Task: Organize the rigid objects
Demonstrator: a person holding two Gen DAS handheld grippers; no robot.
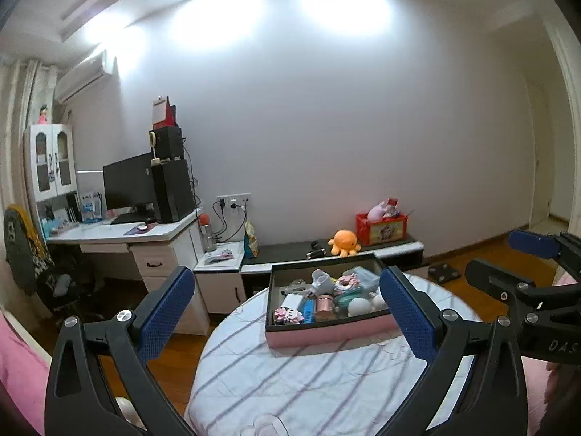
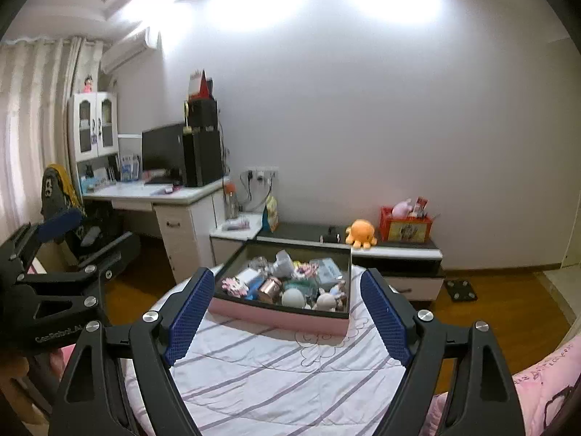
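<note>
- Jaws of left gripper: spread wide, nothing between the blue pads, held above the bed short of the tray.
- Jaws of right gripper: likewise spread wide, empty, short of the tray and apart from it.
- Tray: shallow, pink outer wall, dark inner rim; lying flat on the striped bedcover, near the foot end.
- Inside the tray, heaped together: copper-coloured cup on its side, white ball just beside the cup, small white figurine at the front wall, pink-and-white toy at the left end, clear plastic packet toward the back.
- Beyond the tray, against the wall: low cabinet bearing an orange octopus plush and a red crate.
- Left of the tray, further off: white desk with monitor.
</note>
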